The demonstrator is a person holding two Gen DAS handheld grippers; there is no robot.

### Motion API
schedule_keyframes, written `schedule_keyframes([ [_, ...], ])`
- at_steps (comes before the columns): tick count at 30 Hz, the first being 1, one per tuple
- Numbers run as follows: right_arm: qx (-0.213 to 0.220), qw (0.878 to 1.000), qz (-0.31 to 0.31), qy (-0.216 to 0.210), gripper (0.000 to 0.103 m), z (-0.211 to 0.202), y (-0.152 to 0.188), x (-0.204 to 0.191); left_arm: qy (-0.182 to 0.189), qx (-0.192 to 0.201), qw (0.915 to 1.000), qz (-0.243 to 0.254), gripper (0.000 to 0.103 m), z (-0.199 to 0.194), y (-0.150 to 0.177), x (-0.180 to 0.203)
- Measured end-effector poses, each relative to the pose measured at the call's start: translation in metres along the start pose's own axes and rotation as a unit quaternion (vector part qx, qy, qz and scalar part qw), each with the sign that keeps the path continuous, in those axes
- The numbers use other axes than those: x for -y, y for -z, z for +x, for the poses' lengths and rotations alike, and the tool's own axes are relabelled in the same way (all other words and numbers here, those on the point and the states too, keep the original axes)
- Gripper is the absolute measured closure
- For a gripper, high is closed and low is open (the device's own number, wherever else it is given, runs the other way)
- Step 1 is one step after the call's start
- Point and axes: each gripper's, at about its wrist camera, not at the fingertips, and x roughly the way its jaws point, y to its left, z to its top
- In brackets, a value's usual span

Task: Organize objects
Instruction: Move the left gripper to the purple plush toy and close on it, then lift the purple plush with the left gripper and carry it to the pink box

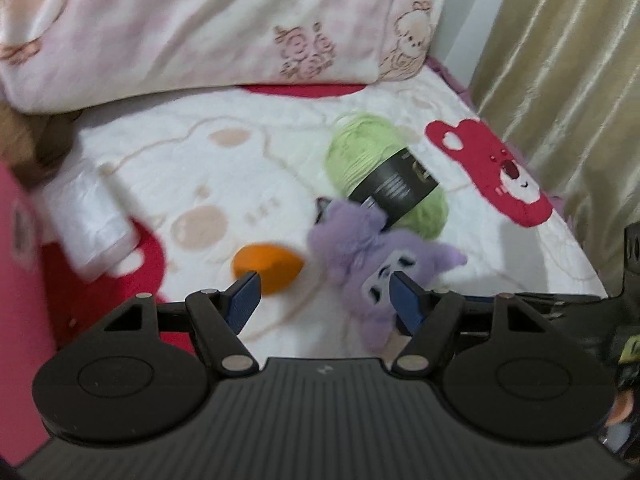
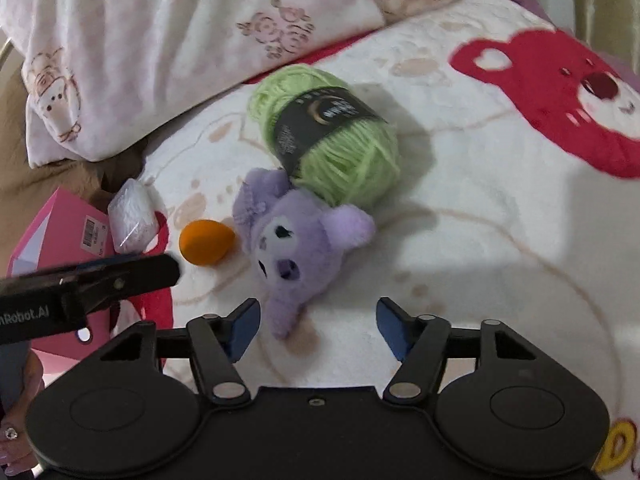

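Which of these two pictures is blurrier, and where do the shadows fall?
Left wrist view: blurrier, smearing the green yarn ball with black label, the purple plush toy and the orange egg-shaped sponge. Right wrist view: sharper, though its edges bend from the fisheye; the yarn ball casts a soft shadow to its right on the white fleece blanket.

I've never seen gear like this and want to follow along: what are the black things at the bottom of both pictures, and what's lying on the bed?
Each is a hand-held two-finger gripper with a camera looking along its blue-padded fingers. One picture is from the left gripper, the other from the right gripper. Both stand open and hold nothing. On the blanket lie green yarn, a purple plush toy, an orange egg-shaped sponge and a white plastic roll.
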Motion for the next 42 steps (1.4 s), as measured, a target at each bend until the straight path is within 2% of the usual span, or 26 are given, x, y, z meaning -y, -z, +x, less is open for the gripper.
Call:
schedule_keyframes([
  [4, 0.015, 1.0, 0.002, -0.016, 0.047, 0.01, -0.003, -0.001, 0.018, 0.003, 0.9998, 0.009, 0.035, 0.025, -0.014, 0.002],
  [5, 0.019, 1.0, 0.001, -0.014, 0.054, 0.013, -0.004, -0.001, 0.015, 0.005, 0.9998, 0.011, 0.035, 0.031, -0.017, 0.002],
  [7, 0.022, 1.0, -0.001, -0.017, 0.058, 0.019, -0.003, 0.002, 0.013, 0.005, 0.9996, 0.023, 0.035, 0.043, -0.022, 0.003],
  [9, 0.03, 0.999, -0.005, -0.024, 0.061, 0.019, -0.002, 0.002, 0.014, -0.004, 0.9988, 0.048, 0.035, 0.055, -0.025, 0.006],
  [11, 0.034, 0.999, -0.026, -0.019, 0.063, 0.016, -0.003, -0.001, -0.008, -0.01, 0.9956, 0.093, 0.035, 0.063, -0.023, 0.015],
  [13, 0.027, 0.999, -0.019, -0.018, 0.063, 0.015, -0.006, 0.003, 0.001, -0.004, 0.9946, 0.104, 0.037, 0.064, -0.021, 0.018],
  [20, 0.014, 1.0, -0.02, 0.003, 0.061, 0.017, -0.006, 0.004, 0.049, -0.024, 0.9983, 0.018, 0.042, 0.078, -0.02, 0.002],
  [22, -0.01, 1.0, -0.004, 0.0, 0.057, 0.024, -0.007, 0.012, 0.05, -0.024, 0.9984, 0.003, 0.042, 0.082, -0.018, 0.002],
  [25, -0.003, 1.0, 0.011, -0.022, 0.056, 0.024, -0.007, 0.019, 0.061, -0.017, 0.9979, -0.017, 0.05, 0.085, -0.015, 0.002],
  [26, -0.004, 1.0, 0.0, -0.027, 0.062, 0.022, -0.008, 0.017, 0.065, -0.012, 0.9975, -0.026, 0.052, 0.082, -0.013, 0.002],
  [28, -0.004, 0.999, -0.027, -0.032, 0.064, 0.017, -0.011, 0.011, 0.072, -0.005, 0.9967, -0.036, 0.054, 0.075, -0.011, 0.001],
  [32, -0.034, 0.995, -0.059, -0.068, 0.067, -0.004, -0.016, 0.005, 0.115, -0.009, 0.9895, -0.086, 0.056, 0.052, -0.007, -0.008],
  [35, -0.052, 0.988, -0.116, -0.083, 0.068, -0.026, -0.018, -0.006, 0.136, -0.005, 0.9844, -0.111, 0.056, 0.031, 0.001, -0.013],
  [40, -0.124, 0.978, -0.145, -0.085, 0.068, -0.03, -0.01, -0.008, 0.128, -0.036, 0.983, -0.127, 0.056, 0.017, 0.032, -0.011],
  [42, -0.135, 0.976, -0.164, -0.055, 0.067, -0.026, -0.004, -0.011, 0.12, -0.056, 0.9802, -0.148, 0.056, 0.017, 0.046, -0.014],
])
